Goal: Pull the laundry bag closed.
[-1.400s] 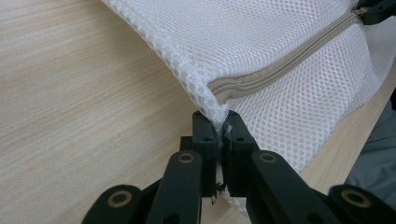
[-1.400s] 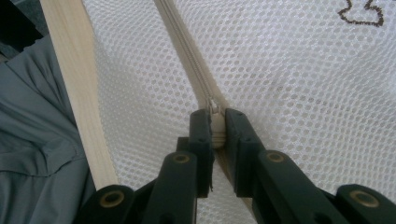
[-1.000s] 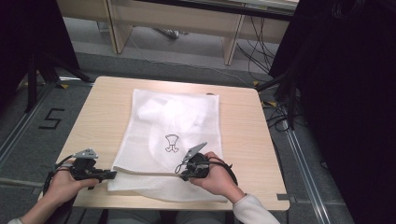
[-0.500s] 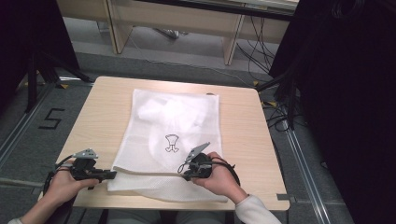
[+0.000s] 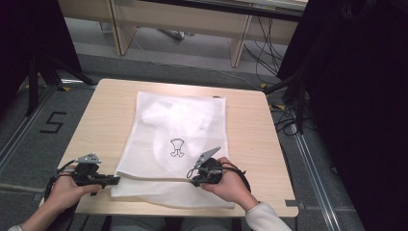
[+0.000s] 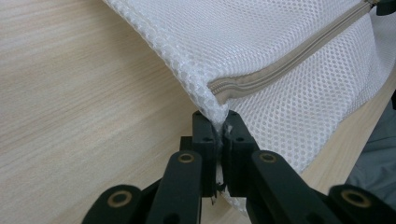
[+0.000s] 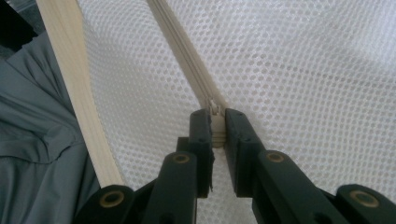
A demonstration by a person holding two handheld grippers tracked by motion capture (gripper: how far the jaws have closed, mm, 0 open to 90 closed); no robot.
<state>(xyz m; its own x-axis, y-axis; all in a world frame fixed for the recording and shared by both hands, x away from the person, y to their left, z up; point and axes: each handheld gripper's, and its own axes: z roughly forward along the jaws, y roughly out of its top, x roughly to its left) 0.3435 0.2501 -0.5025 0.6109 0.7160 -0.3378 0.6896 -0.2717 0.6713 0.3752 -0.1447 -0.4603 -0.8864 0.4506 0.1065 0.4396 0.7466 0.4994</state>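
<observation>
A white mesh laundry bag lies flat on the wooden table, with a beige zipper running along its near end. My left gripper is shut on the bag's near-left corner, right where the zipper ends; the mesh is pinched between the jaws of my left gripper. To the right along the zipper, my right gripper is shut on the zipper pull. In the right gripper view the zipper runs up and away from my right gripper.
Something white lies inside the bag, which bears a small black print. The table's front edge runs just beside the bag, with grey clothing below it. Bare tabletop lies left and right of the bag. Cables trail on the floor at the right.
My right gripper has edged slightly to the right along the zipper. The left gripper holds the same spot.
</observation>
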